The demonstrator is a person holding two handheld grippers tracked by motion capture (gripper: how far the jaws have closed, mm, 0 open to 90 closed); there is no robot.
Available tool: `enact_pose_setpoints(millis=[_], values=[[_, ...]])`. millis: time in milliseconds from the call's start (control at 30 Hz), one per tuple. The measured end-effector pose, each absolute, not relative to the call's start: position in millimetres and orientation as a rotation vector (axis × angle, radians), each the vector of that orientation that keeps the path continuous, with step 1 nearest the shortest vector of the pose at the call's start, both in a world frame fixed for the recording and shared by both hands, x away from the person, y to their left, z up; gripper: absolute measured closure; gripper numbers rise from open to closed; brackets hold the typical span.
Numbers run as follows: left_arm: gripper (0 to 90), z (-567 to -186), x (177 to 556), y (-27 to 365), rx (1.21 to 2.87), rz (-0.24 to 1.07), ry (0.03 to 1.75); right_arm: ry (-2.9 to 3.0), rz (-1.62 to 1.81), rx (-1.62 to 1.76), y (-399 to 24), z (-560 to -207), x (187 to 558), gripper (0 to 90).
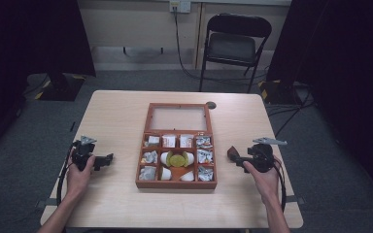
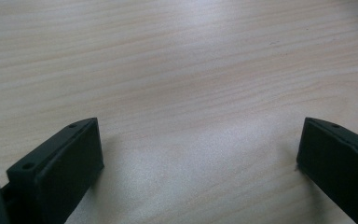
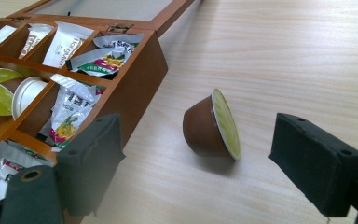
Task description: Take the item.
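Observation:
A brown coffee capsule [image 3: 212, 126] with a green foil lid lies on its side on the table, just right of the wooden compartment box [image 3: 140, 70]. My right gripper [image 3: 200, 149] stands open around it, and neither pad touches it. From above, the capsule [image 1: 231, 152] sits at the tips of the right gripper [image 1: 235, 157], beside the box [image 1: 176, 183]. My left gripper [image 1: 106, 160] rests on the table left of the box, pointing toward it. Its jaws [image 2: 200, 140] are wide open over bare wood.
The box's glass-panelled lid [image 1: 178, 118] lies open toward the far side. Its compartments hold sachets [image 3: 105, 58], white capsules [image 1: 166, 174] and a green-lidded capsule [image 1: 177, 158]. A black folding chair [image 1: 235, 43] stands beyond the table. A cable hole [image 1: 211, 105] sits near the lid.

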State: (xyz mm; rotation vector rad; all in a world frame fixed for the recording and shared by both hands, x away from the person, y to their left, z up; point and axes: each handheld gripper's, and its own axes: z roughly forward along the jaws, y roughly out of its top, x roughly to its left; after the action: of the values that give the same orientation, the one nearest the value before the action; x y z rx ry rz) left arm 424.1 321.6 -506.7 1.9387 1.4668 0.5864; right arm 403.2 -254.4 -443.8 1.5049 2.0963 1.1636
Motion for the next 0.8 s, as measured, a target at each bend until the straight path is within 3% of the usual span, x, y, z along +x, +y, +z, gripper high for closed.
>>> enact_pose_setpoints(millis=[800], values=[[0.0, -506.7, 424.1, 321.6, 1.939, 0.587, 1.466, 2.04, 1.024, 1.57, -293.0, -453.6, 362.1, 15.2]])
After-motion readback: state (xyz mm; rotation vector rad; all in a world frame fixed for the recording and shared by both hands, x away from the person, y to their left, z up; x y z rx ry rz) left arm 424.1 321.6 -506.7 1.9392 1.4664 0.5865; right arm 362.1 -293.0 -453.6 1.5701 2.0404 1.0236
